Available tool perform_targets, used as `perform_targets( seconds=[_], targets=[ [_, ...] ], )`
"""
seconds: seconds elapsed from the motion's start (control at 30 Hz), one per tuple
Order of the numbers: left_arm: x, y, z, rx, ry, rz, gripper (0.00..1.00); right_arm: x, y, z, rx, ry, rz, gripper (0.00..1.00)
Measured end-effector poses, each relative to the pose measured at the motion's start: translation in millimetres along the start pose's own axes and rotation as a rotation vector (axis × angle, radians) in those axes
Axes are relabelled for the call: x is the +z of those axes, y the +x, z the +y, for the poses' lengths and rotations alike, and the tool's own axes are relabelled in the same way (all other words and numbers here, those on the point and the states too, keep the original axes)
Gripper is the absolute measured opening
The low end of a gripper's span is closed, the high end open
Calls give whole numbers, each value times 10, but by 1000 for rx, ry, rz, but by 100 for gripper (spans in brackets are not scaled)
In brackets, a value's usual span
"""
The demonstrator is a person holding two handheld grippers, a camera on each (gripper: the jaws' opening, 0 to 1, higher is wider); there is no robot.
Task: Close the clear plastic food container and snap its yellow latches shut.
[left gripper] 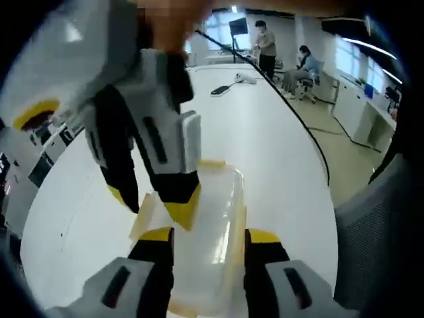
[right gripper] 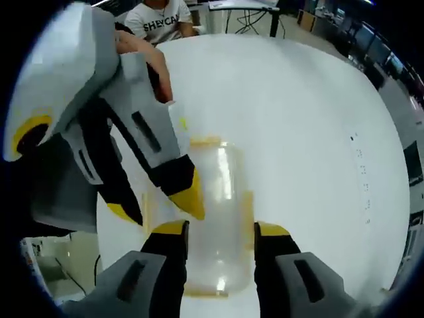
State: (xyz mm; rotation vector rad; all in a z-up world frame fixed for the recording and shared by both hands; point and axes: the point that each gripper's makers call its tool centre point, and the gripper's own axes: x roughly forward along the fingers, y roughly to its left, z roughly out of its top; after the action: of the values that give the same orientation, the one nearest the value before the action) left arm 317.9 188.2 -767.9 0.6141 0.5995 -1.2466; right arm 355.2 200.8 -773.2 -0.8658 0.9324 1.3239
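A clear plastic container [left gripper: 213, 195] [right gripper: 222, 179] lies lengthwise on the white table [left gripper: 265, 139] [right gripper: 305, 132], lid on top. Pale yellow latches show at its far end [left gripper: 212, 163] [right gripper: 204, 141] and along its sides [left gripper: 146, 218] [right gripper: 248, 209]. My left gripper [left gripper: 211, 236] stands open, jaws astride the container's near end. In the right gripper view the left gripper [right gripper: 158, 207] reaches down at the container's left side. My right gripper [right gripper: 220, 230] is open too, astride the opposite end, and in the left gripper view the right gripper [left gripper: 154, 205] hangs over the left side latch.
A black cable [left gripper: 301, 122] runs across the table, and a dark flat device [left gripper: 220, 89] and a white object [left gripper: 245, 78] lie further back. Two people [left gripper: 266, 43] are at the room's rear. A grey chair back [left gripper: 377, 238] is close by. A seated person [right gripper: 159, 16] faces the table.
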Motion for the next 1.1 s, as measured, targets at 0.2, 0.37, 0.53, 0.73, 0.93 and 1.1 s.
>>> perform_targets(
  seconds=[0.2, 0.37, 0.53, 0.73, 0.93, 1.1],
  targets=[
    [49, -48, 35, 22, -67, -64, 35, 20, -51, -35, -93, 36, -160, 36],
    [174, -172, 217, 68, -289, -254, 38, 100, -181, -24, -119, 172, -386, 38],
    [56, -225, 371, 78, -478, -347, 45, 165, -316, 38, -165, 230, -555, 40],
    [43, -347, 425, 142, -424, -413, 66, 171, -472, 53, -196, 385, -741, 58],
    [39, -394, 418, 193, -418, -470, 99, 232, -621, 73, -247, 421, -870, 88],
    [-19, -370, 336, 190, -429, -468, 99, 152, -581, 169, -294, 397, -882, 100]
  ],
)
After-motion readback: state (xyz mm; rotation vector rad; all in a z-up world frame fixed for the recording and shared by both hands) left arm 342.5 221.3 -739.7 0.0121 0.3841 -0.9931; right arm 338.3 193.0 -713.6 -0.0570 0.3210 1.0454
